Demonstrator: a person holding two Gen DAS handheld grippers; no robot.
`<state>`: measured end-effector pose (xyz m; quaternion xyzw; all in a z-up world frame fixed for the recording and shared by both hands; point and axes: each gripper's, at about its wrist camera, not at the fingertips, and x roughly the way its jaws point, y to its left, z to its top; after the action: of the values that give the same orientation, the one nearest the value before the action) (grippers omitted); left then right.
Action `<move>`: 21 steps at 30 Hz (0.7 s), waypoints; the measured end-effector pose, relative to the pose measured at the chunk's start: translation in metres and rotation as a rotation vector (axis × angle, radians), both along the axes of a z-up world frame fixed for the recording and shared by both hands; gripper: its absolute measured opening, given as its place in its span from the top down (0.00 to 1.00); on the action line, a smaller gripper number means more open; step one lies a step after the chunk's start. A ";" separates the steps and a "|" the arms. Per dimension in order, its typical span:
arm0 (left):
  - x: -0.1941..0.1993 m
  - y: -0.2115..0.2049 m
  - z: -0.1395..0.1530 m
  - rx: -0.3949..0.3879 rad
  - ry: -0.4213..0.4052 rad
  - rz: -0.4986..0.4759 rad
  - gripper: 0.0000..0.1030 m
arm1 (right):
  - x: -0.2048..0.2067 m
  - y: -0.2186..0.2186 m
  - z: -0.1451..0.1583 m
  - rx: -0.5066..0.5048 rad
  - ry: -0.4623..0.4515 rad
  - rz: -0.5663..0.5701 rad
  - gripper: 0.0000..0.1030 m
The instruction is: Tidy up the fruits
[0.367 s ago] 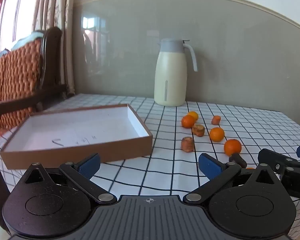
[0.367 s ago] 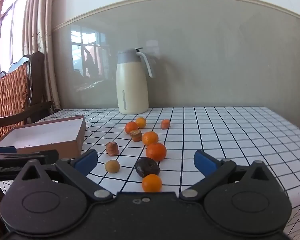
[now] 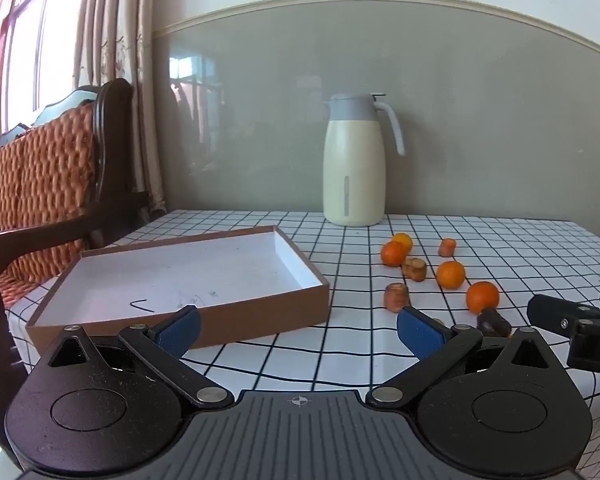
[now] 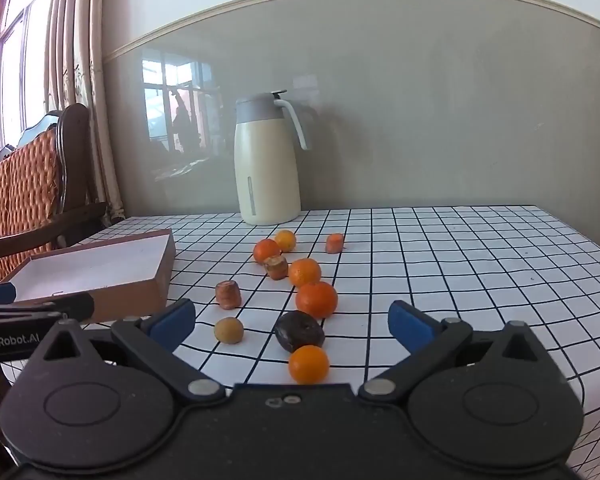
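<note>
Left wrist view: dark fruit (image 3: 494, 321) mostly hidden behind the left gripper's blue fingertip (image 3: 420, 330) — kind unreadable. Right gripper (image 3: 576, 320) cut off at right edge. Right wrist view: nearest orange (image 4: 309, 364) bottom clipped by gripper body; cardboard box (image 4: 100, 276) part-hidden behind the other gripper.

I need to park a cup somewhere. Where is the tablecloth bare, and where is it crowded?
Bare: the checked tablecloth right of the fruit, out to its right edge, and the empty brown cardboard tray. Crowded: the oranges and dark fruit strung from the cream thermos jug toward the right gripper.
</note>
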<state>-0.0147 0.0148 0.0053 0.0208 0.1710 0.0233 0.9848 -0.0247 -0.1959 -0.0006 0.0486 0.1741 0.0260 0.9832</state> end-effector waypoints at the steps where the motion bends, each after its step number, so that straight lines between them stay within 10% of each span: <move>1: 0.000 0.002 0.000 -0.004 0.001 0.005 0.00 | -0.001 0.002 0.000 -0.004 0.001 0.004 0.06; 21: 0.005 -0.001 0.000 -0.010 0.012 0.030 0.00 | 0.005 0.004 -0.003 -0.021 0.009 0.021 0.06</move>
<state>-0.0092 0.0143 0.0057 0.0136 0.1774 0.0369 0.9833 -0.0194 -0.1922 -0.0041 0.0364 0.1795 0.0340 0.9825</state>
